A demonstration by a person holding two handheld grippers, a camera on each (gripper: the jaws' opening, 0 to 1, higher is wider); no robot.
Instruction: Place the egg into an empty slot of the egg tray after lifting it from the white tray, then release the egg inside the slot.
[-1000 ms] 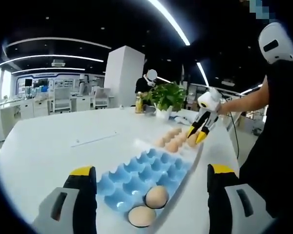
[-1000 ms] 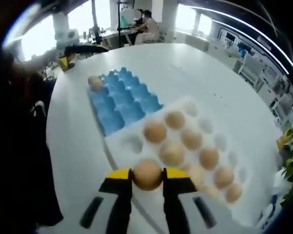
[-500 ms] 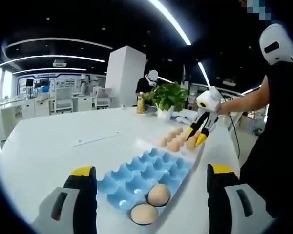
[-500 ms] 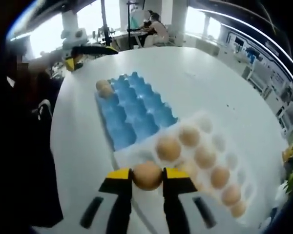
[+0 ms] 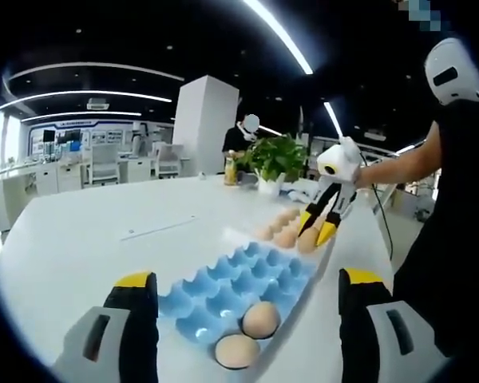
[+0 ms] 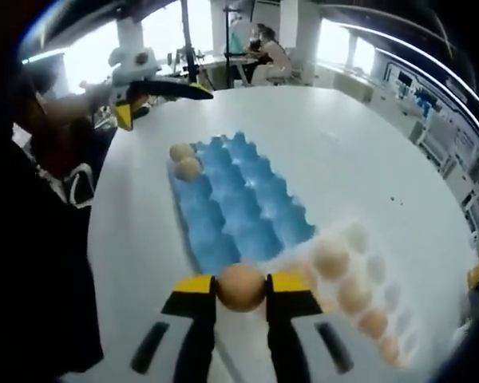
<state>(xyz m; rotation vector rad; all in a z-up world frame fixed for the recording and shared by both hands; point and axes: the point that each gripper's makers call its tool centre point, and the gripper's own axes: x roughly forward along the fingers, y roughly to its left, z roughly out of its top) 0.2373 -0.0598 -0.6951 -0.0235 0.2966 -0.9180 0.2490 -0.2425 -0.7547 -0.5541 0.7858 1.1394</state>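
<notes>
Carrying the egg [image 6: 240, 287] clamped in the right gripper [image 6: 240, 289] toward the blue tray [image 6: 239, 209]; next, lower it into an empty slot; left gripper [image 5: 243, 319] is released

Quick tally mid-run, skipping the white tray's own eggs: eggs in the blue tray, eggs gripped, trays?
Eggs in the blue egg tray: 2
Held egg in the right gripper: 1
Trays, blue egg tray and white tray: 2
Total: 5

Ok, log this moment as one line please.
phase: carry | right tongs: shut on egg, above near edge of blue egg tray | left tongs: open, idle | tray: two eggs in end slots
</notes>
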